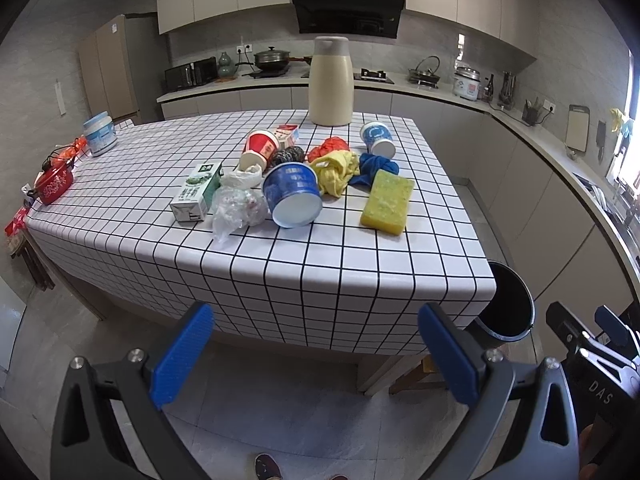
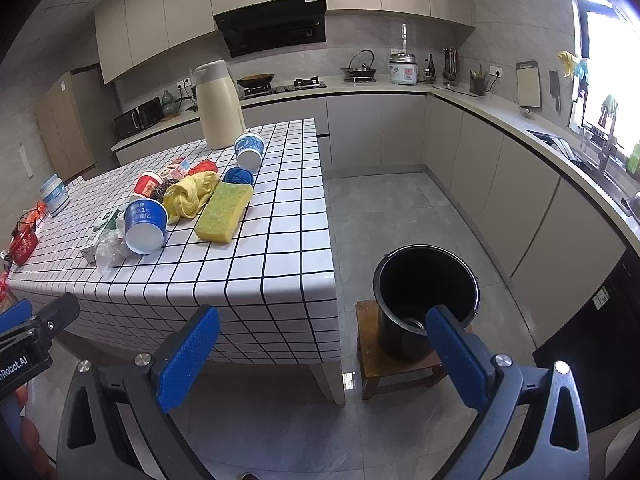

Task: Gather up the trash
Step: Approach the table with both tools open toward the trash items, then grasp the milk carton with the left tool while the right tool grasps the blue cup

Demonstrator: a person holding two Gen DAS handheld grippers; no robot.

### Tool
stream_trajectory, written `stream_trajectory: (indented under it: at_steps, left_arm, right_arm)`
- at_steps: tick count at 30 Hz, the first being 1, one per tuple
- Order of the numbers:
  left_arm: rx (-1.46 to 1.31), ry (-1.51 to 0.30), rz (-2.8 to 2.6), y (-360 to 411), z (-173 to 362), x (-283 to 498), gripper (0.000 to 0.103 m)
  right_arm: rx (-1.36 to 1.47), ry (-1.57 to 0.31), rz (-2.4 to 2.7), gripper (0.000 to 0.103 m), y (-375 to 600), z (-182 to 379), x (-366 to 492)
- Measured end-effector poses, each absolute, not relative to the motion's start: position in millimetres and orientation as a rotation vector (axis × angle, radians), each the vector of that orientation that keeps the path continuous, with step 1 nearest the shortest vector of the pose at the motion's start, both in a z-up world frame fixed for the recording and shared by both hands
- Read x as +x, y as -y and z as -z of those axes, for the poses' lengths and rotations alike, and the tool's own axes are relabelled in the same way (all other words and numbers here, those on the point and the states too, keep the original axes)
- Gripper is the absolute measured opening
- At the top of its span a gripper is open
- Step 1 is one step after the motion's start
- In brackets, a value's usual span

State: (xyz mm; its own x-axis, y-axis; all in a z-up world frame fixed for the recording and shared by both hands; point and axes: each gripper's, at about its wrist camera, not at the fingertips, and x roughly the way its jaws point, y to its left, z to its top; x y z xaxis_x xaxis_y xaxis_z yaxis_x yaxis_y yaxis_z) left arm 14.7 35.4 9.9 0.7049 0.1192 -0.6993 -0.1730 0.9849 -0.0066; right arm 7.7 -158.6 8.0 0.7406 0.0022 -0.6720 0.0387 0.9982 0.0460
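Observation:
Trash lies mid-table: a blue paper cup [image 1: 294, 194] [image 2: 145, 222] on its side, a crumpled clear plastic bag [image 1: 236, 202] [image 2: 107, 246], a green-white milk carton [image 1: 196, 192], a red paper cup [image 1: 260, 148] [image 2: 149, 185], a small pink carton [image 1: 289, 134] and a blue-white cup [image 1: 378, 138] [image 2: 249, 150]. A black bucket [image 2: 424, 300] [image 1: 508, 304] stands on a wooden stool [image 2: 372, 364] beside the table's right end. My left gripper [image 1: 316, 354] and right gripper [image 2: 324, 360] are both open and empty, held before the table's front edge.
The table has a checked cloth [image 1: 320, 272]. On it are a yellow sponge [image 1: 387, 202], yellow [image 1: 336, 170], blue [image 1: 374, 168] and orange cloths [image 1: 328, 146], a steel scourer [image 1: 286, 156], a cream thermos [image 1: 331, 82], a red pot [image 1: 54, 182] and a white tub [image 1: 100, 134]. Kitchen counters run behind and to the right.

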Motion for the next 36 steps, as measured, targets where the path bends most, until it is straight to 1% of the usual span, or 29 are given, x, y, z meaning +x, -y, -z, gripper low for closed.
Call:
stream_trajectory:
  at_steps: [9,18,36]
  left_arm:
    - [-0.080,-0.763,-0.165,-47.1,-9.6,14.7,0.103]
    - [-0.117,-0.781,-0.190,-89.6,2.0,27.5,0.103]
    - [-0.110,-0.818,-0.174,-171.6,15.5,123.2,0.103]
  right_arm:
    - [0.060,-0.732,-0.003,0.103,150.1,-8.0,9.4]
    - [0.068,-0.749,-0.031,0.103,130.6,0.4,24.3]
    - [0.059,-0.779,-0.004,0.103,53.3,14.9,125.6]
